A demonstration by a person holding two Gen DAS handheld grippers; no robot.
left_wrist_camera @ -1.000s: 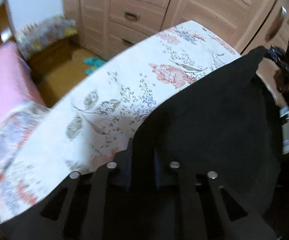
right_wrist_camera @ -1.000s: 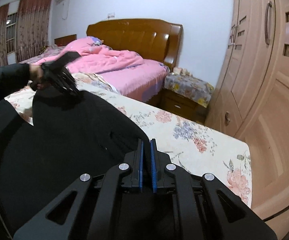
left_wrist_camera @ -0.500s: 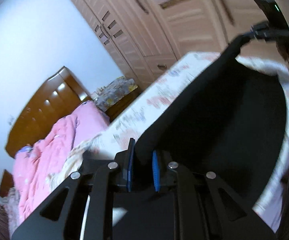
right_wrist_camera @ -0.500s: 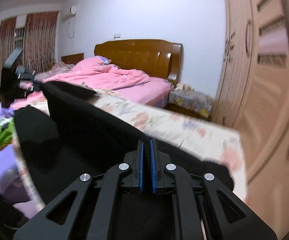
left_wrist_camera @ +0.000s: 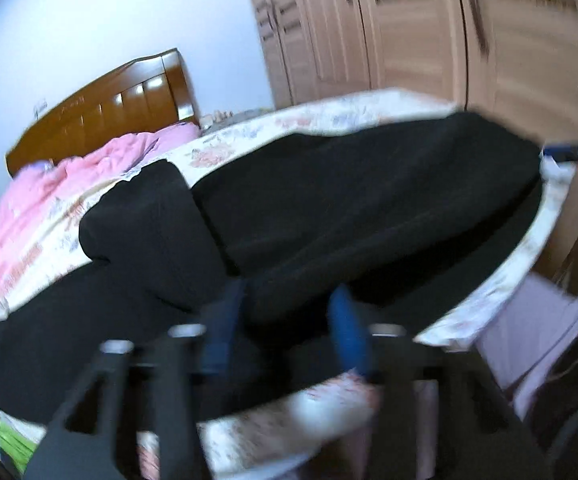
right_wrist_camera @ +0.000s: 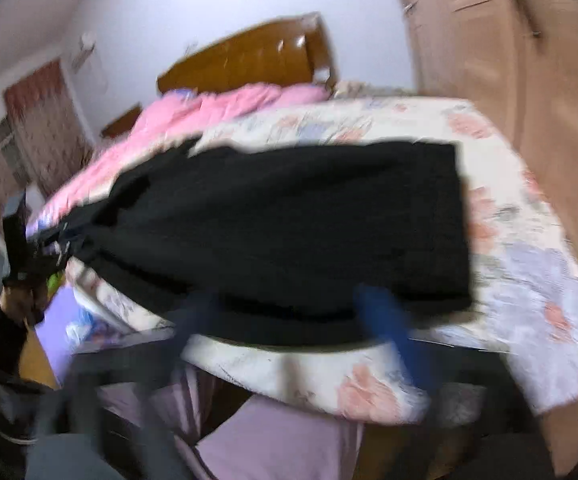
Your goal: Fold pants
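The black pants (left_wrist_camera: 329,200) lie folded on the floral bed cover (left_wrist_camera: 329,114), one layer over another. In the right wrist view the pants (right_wrist_camera: 289,220) stretch across the near end of the bed. My left gripper (left_wrist_camera: 285,320) is open at the near edge of the pants, its blue pads (left_wrist_camera: 347,328) spread apart, with nothing between them. My right gripper (right_wrist_camera: 293,320) is open too, its blue pads (right_wrist_camera: 385,320) wide apart just in front of the pants' near edge. Both views are motion-blurred.
A pink quilt (right_wrist_camera: 217,108) and wooden headboard (right_wrist_camera: 249,56) lie at the far end of the bed. A wardrobe (left_wrist_camera: 429,32) stands to the right. The bed's front edge (right_wrist_camera: 329,376) hangs over lilac fabric (right_wrist_camera: 273,440). My left gripper also shows in the right wrist view (right_wrist_camera: 33,248).
Both grippers were shut on the raised pants; now both have opened and let go, and the pants lie folded flat on the bed. Both grippers have drawn back to the near edge.
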